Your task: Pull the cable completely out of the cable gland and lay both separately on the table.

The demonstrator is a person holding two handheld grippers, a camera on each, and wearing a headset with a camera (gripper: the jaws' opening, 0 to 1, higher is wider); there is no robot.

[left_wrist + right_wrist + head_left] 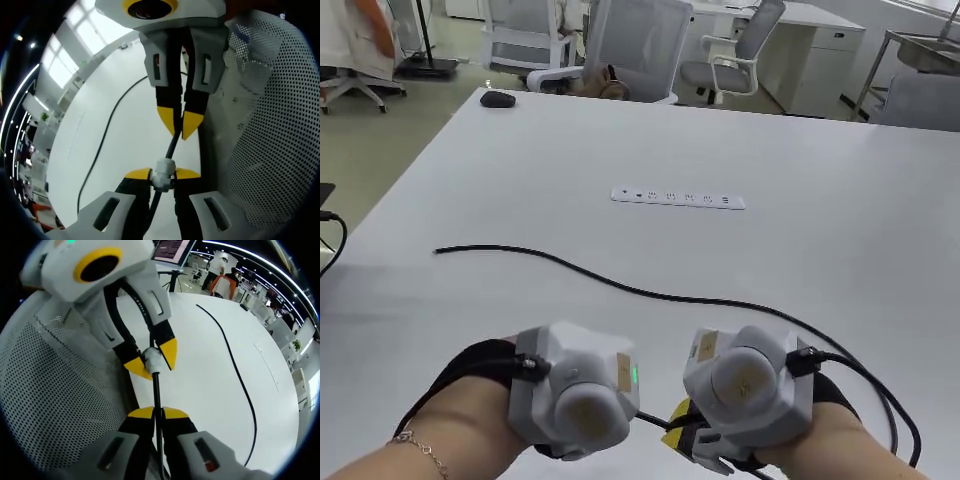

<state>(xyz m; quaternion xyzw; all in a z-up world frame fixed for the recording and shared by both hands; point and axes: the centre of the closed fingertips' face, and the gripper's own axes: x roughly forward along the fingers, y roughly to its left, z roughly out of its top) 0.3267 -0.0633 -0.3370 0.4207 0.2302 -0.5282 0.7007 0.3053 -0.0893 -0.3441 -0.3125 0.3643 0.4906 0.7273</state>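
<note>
White cable gland (pixel 163 176) clamped in our left gripper (pixel 162 173), at the near side of the table (pixel 820 260) | black cable (pixel 172 146) runs through the gland | our right gripper (pixel 157 413) closed on the cable just beside the gland | we see the cable's remaining length trailing across the table, short of a power strip (pixel 678 198)

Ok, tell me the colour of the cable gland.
White; the cable gland shows best in the left gripper view.
</note>
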